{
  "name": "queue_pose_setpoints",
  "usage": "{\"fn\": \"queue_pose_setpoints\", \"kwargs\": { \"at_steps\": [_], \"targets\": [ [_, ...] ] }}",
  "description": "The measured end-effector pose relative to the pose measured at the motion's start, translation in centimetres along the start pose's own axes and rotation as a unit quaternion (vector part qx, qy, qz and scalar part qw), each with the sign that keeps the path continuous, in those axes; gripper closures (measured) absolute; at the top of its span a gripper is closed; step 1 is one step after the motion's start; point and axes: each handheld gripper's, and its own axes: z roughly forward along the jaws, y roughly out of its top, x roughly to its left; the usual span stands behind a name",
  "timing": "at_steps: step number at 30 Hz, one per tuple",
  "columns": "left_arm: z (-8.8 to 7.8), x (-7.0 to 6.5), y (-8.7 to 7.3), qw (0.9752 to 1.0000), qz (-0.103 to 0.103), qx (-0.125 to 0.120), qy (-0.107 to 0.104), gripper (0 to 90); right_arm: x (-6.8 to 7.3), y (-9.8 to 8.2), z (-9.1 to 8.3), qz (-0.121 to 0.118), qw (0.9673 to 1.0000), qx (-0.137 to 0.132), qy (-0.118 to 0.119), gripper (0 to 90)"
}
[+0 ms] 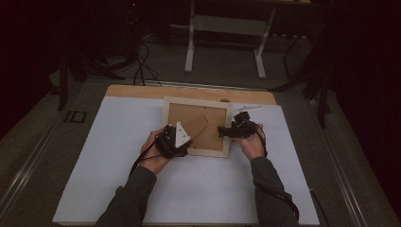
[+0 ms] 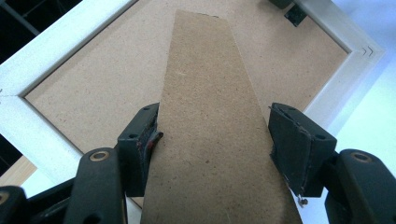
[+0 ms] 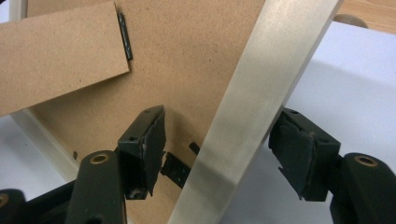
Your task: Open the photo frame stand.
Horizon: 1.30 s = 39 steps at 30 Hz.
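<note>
A pale wooden picture frame (image 1: 196,101) lies face down on the white mat, its brown backboard (image 2: 102,88) up. The cardboard stand (image 1: 197,125) is swung up off the backboard. My left gripper (image 2: 212,135) is shut on the stand (image 2: 210,116) across its width, one pad on each edge; in the high view it (image 1: 187,136) sits at the frame's near left. My right gripper (image 3: 219,144) stands open astride the frame's right rail (image 3: 261,84), pads clear of it; from above it (image 1: 222,130) reaches in from the right. A black turn clip (image 3: 175,170) lies by its left jaw.
The white mat (image 1: 118,156) covers a wooden table whose far edge (image 1: 137,91) shows. A small white object (image 1: 246,109) lies past the frame's far right corner. Beyond the table stand a desk's metal legs (image 1: 190,47) and floor cables (image 1: 142,66).
</note>
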Motion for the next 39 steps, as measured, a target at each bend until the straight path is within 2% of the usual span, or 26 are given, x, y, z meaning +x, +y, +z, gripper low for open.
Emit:
{"fn": "queue_pose_setpoints", "kwargs": {
  "at_steps": [5,9,12,21,25,28,39],
  "targets": [
    [-0.2,0.0,-0.1,1.0,0.001,-0.008,-0.003,38.7,-0.3,0.3,0.4,0.011,0.9998,0.001,0.016,32.9],
    [-0.3,0.0,-0.1,0.9999,0.003,-0.016,-0.005,38.7,-0.7,0.4,0.6,0.024,0.999,-0.004,0.038,33.3],
    [-0.3,0.0,-0.1,0.9998,0.004,-0.018,-0.008,38.7,-0.8,0.4,0.5,0.034,0.9986,-0.007,0.041,35.9],
    [-0.6,0.1,-0.1,0.9994,0.001,-0.031,-0.017,38.6,-1.2,0.4,0.4,0.04,0.9978,-0.008,0.052,39.4],
    [-0.6,0.3,-0.1,0.9989,-0.014,-0.036,-0.028,38.6,-1.7,0.2,0.2,0.047,0.9966,-0.015,0.066,43.6],
    [-0.7,0.3,-0.1,0.9988,-0.015,-0.036,-0.03,38.6,-2.0,-0.1,0.1,0.06,0.9949,-0.023,0.078,46.0],
    [-0.8,0.5,-0.1,0.9975,-0.032,-0.037,-0.051,38.4,-2.4,-0.8,-0.4,0.063,0.9927,-0.041,0.094,50.0]
  ]
}}
